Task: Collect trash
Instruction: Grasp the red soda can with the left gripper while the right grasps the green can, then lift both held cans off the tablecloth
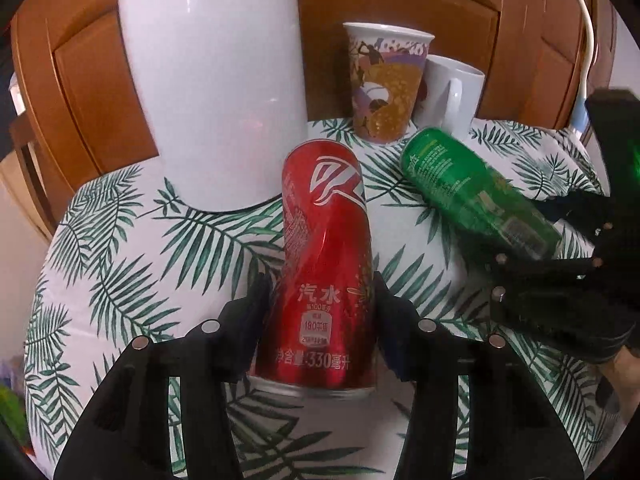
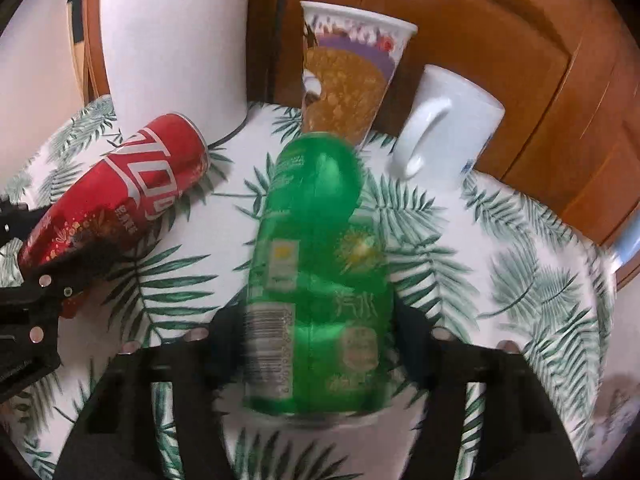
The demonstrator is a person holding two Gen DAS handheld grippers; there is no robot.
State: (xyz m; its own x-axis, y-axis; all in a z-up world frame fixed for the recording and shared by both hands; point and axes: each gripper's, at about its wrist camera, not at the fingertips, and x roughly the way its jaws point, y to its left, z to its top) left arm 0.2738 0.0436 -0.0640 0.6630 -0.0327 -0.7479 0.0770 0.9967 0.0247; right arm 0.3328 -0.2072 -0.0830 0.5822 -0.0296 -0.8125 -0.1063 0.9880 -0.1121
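A red soda can [image 1: 324, 264] stands between the two fingers of my left gripper [image 1: 320, 312], which is shut on it above the leaf-print tablecloth [image 1: 140, 248]. A green soda can [image 2: 316, 272] sits between the fingers of my right gripper [image 2: 316, 344], which is shut on it. In the left wrist view the green can [image 1: 472, 192] tilts at the right, held by the right gripper. In the right wrist view the red can [image 2: 120, 188] tilts at the left, held by the left gripper.
A tall white kettle [image 1: 212, 80] stands at the back left. A printed paper cup [image 1: 384, 84] and a white mug [image 1: 452, 96] stand at the back by the wooden headboard [image 1: 460, 4]. A white cable [image 1: 588, 40] hangs at the right.
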